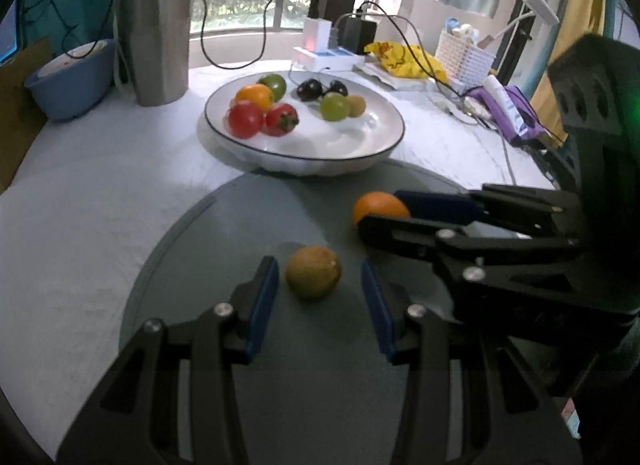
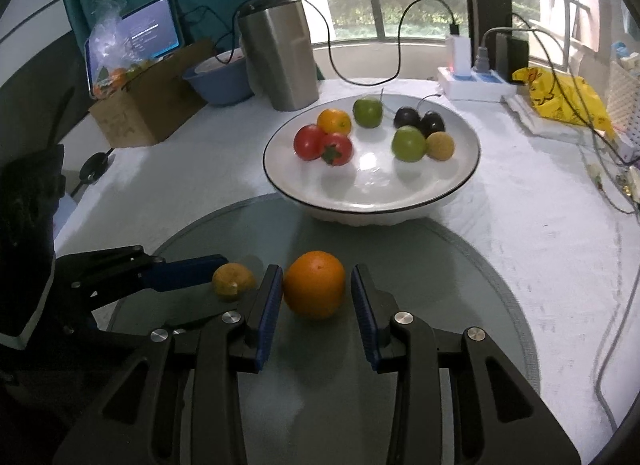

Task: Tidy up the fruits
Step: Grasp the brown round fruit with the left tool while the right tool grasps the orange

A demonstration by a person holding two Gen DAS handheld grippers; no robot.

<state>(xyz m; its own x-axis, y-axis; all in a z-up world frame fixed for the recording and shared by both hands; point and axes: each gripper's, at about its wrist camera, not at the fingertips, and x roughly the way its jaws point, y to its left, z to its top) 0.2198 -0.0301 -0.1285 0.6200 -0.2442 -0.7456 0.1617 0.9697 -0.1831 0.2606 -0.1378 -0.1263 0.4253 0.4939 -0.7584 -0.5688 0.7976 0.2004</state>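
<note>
A yellow-brown fruit (image 1: 313, 272) lies on the round grey glass board (image 1: 248, 233), between the open fingers of my left gripper (image 1: 319, 285); neither pad touches it. An orange (image 2: 315, 283) lies on the same board (image 2: 440, 265) between the open fingers of my right gripper (image 2: 317, 290), its left pad at or almost at the skin. The orange (image 1: 379, 206), the right gripper (image 1: 384, 211), the brown fruit (image 2: 233, 281) and the left gripper (image 2: 224, 277) also show in each other's views. A white bowl (image 1: 360, 145) (image 2: 400, 193) behind the board holds several fruits: tomatoes, orange, green and dark ones.
A steel jug (image 1: 154, 37) and a blue bowl (image 1: 70, 81) stand at the back left. A power strip with cables (image 1: 324, 55), a yellow bag (image 1: 404, 59) and a white basket (image 1: 464, 55) are at the back right. A cardboard box (image 2: 144, 105) and a tablet (image 2: 154, 31) are far left.
</note>
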